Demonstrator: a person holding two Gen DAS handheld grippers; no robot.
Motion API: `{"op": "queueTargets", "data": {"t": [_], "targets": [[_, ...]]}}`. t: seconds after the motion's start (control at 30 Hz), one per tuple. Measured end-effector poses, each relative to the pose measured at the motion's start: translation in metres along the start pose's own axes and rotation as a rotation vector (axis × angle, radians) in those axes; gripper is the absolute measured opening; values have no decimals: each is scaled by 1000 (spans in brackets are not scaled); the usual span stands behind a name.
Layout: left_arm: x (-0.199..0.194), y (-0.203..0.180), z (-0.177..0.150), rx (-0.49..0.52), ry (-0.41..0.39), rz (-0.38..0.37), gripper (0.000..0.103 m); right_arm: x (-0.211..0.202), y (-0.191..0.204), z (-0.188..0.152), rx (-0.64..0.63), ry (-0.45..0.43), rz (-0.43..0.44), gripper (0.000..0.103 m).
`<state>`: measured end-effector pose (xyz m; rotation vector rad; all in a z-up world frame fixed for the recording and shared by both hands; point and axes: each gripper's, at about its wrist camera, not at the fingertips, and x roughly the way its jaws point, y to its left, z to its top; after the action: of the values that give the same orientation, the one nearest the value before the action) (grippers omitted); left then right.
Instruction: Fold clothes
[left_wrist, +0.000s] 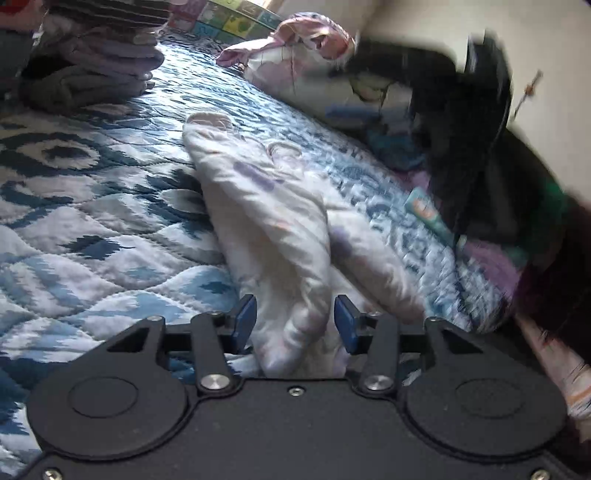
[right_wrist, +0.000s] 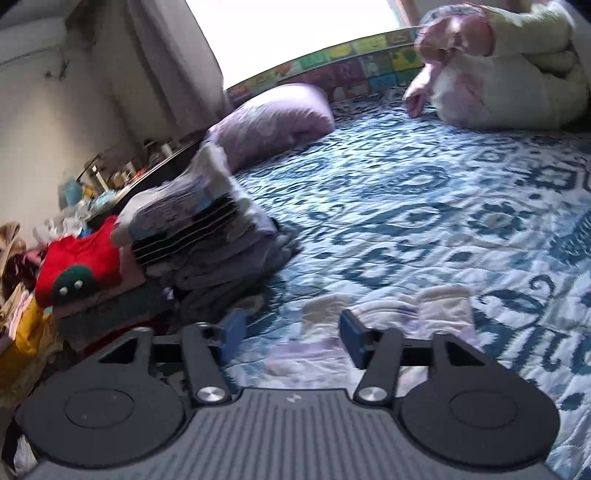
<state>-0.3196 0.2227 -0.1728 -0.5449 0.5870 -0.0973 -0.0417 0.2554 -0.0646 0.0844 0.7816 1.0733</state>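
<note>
L tongs released, a fold of the white garment bunched right btwn the pads. Garment's long axis runs up-frame to its cuffs, on the bed. R tongs also released, cuffs just ahead, lower centre. L nearer.

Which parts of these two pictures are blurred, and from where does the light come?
Left wrist view: the dark shape at upper right is smeared by motion, the white garment slightly soft. Right wrist view: the window is blown out to white and lights the quilt from behind; the folded stack is blurred; fisheye bends the edges.
</note>
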Motion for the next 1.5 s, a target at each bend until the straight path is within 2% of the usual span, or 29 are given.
{"op": "queueTargets", "data": {"t": [0.13, 0.2, 0.23, 0.27, 0.3, 0.37, 0.4, 0.43, 0.5, 0.67, 0.8, 0.83, 0.87, 0.9, 0.93, 0.97, 1.03, 1.1, 1.13, 1.2, 1.33, 1.4, 1.47, 1.5], "targets": [[-5, -2, 4, -36, -28, -50, 45, 25, -15, -18, -19, 93, 3, 62], [-4, -3, 5, -37, -26, -44, 43, 40, -16, -28, -41, 132, -10, 61], [-1, -2, 5, -47, -19, -28, 33, 48, -16, -33, -53, 151, -18, 60], [2, 1, 5, -60, -10, -13, 28, 54, -17, -37, -54, 165, -11, 59], [5, 3, 4, -73, -1, -1, 26, 59, -18, -39, -49, 177, -4, 52], [9, 7, 3, -94, 16, 2, 18, 62, -16, -43, -50, 187, 22, 22], [10, 8, 3, -101, 22, 1, 18, 62, -15, -46, -59, 188, 39, 5], [11, 8, 3, -107, 29, -1, 18, 60, -14, -48, -75, 180, 43, 2], [11, 11, 2, -119, 35, 1, 18, 53, -13, -51, -95, 142, 46, 2], [11, 18, 3, -151, 36, 12, 18, 29, -29, -46, -33, 21, 51, 2], [14, 22, 2, -184, 53, 7, 18, 32, -25, -46, -64, 24, 33, 2], [15, 23, 2, -191, 57, 5, 18, 32, -24, -46, -71, 25, 28, 7], [15, 24, 2, -197, 58, 3, 18, 33, -23, -46, -79, 25, 23, 8], [14, 24, 2, -203, 59, 1, 18, 34, -22, -46, -87, 26, 18, 11], [14, 25, 2, -207, 60, -3, 19, 35, -21, -46, -94, 26, 14, 26], [14, 24, 2, -209, 60, -7, 19, 35, -20, -46, -102, 27, 9, 30], [11, 22, 3, -195, 58, -11, 22, 37, -19, -47, -117, 28, -1, 30], [5, 21, 6, -182, 44, -9, 30, 38, -17, -47, -133, 29, -10, 30], [0, 22, 8, -183, 26, -13, 38, 38, -11, -47, -163, 38, 1, 30], [-6, 23, 12, -189, 1, -27, 39, 38, 4, -49, -238, 60, 34, 30], [-9, 21, 15, -191, -30, -54, 33, 39, 31, -54, -382, 103, 97, 28], [-4, 18, 14, -189, -22, -51, 27, 47, 37, -60, -423, 129, 88, 28], [12, 23, 10, -214, 38, -1, 17, 59, 37, -67, -434, 167, 66, 27], [21, 29, 6, -255, 67, 17, 16, 65, 35, -70, -440, 178, 52, 27]]}}
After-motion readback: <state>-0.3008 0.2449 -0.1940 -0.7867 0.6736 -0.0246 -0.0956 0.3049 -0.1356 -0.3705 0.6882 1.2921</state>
